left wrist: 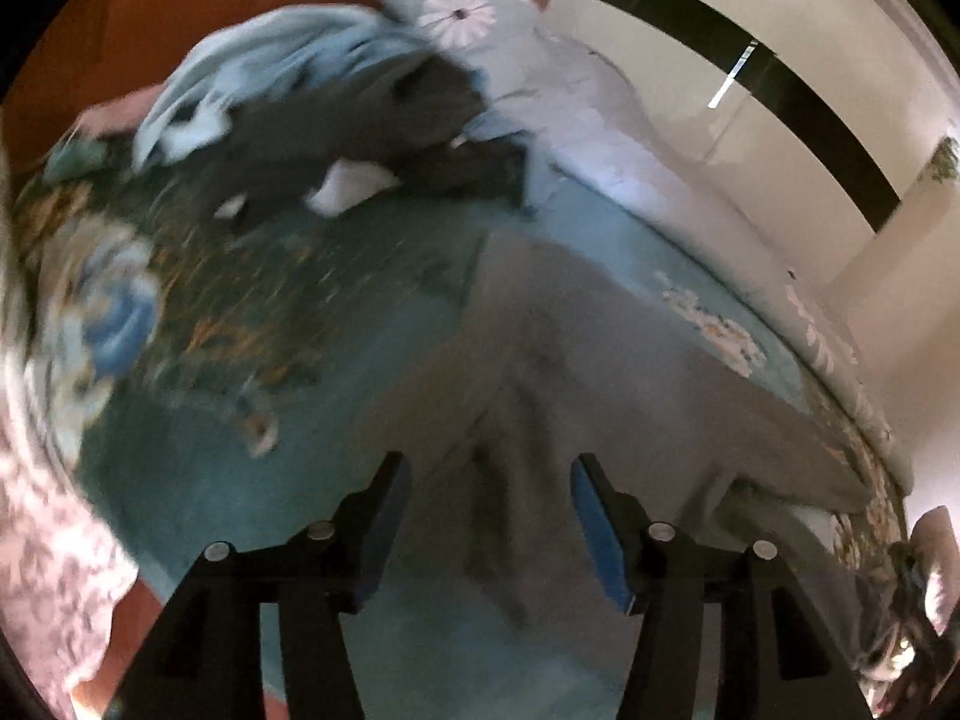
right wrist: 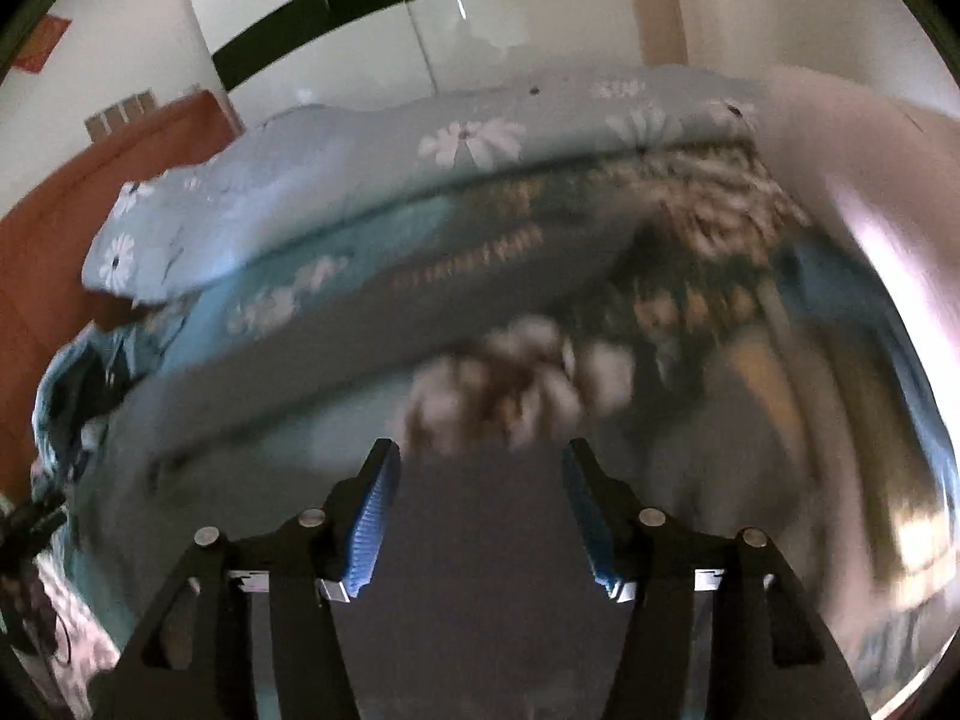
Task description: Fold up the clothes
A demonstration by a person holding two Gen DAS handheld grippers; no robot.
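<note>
A grey garment (left wrist: 606, 372) lies spread flat on the teal flowered bedspread (left wrist: 252, 312). My left gripper (left wrist: 489, 474) hangs over the garment's near edge, jaws open, with no cloth caught between the blue pads. In the blurred right wrist view the grey garment (right wrist: 480, 576) fills the space below my right gripper (right wrist: 480, 468). That gripper is open too, and its pads touch nothing. A brown and white flower print on the bedspread (right wrist: 522, 396) lies just beyond its tips.
A heap of light blue, dark grey and white clothes (left wrist: 312, 120) sits at the far side of the bed. Flowered pale blue bedding (right wrist: 288, 192) lies along the bed's far edge. An orange headboard (right wrist: 54, 228) and a white wardrobe (left wrist: 750, 60) stand behind. Pink patterned cloth (left wrist: 42, 540) hangs at the left.
</note>
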